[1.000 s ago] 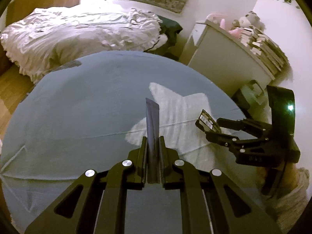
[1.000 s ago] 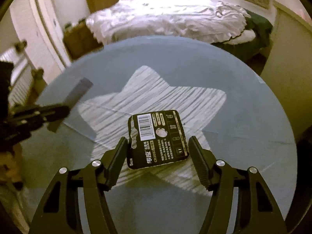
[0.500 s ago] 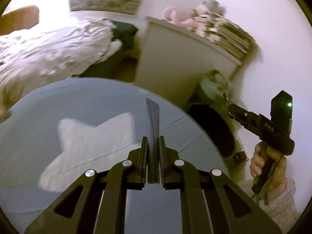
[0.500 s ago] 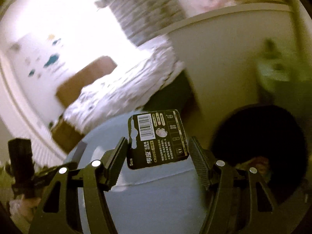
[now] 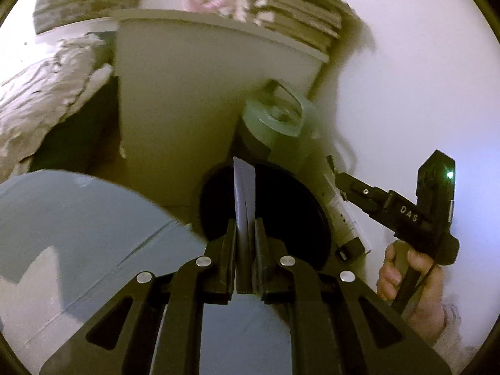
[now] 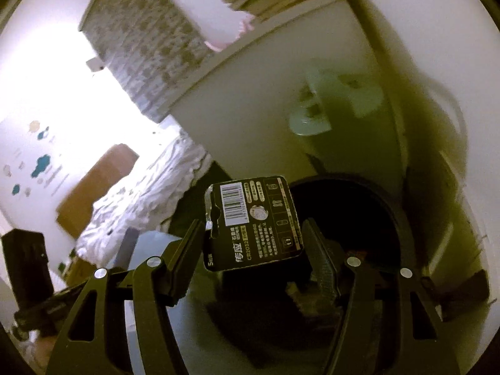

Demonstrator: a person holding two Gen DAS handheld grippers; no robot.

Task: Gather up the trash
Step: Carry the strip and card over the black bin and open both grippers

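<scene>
My left gripper (image 5: 244,225) is shut on a thin grey wrapper strip (image 5: 244,187) that stands upright in front of the dark round trash bin (image 5: 290,218). My right gripper (image 6: 253,234) is shut on a black battery card (image 6: 253,225) with a barcode, held above the bin's dark opening (image 6: 359,218). The right gripper also shows at the right of the left wrist view (image 5: 336,172), beyond the bin. The left gripper's body shows dimly at the lower left of the right wrist view (image 6: 28,268).
A white cabinet (image 5: 175,103) stands behind the bin, with books and a pink toy on top. A green lidded container (image 5: 275,122) sits beside it. A blue round rug (image 5: 78,225) lies at left, an unmade bed (image 6: 140,193) beyond.
Both grippers have swung right from over the star rug to the trash bin by the cabinet, still holding their items. The bin now lies right under both.
</scene>
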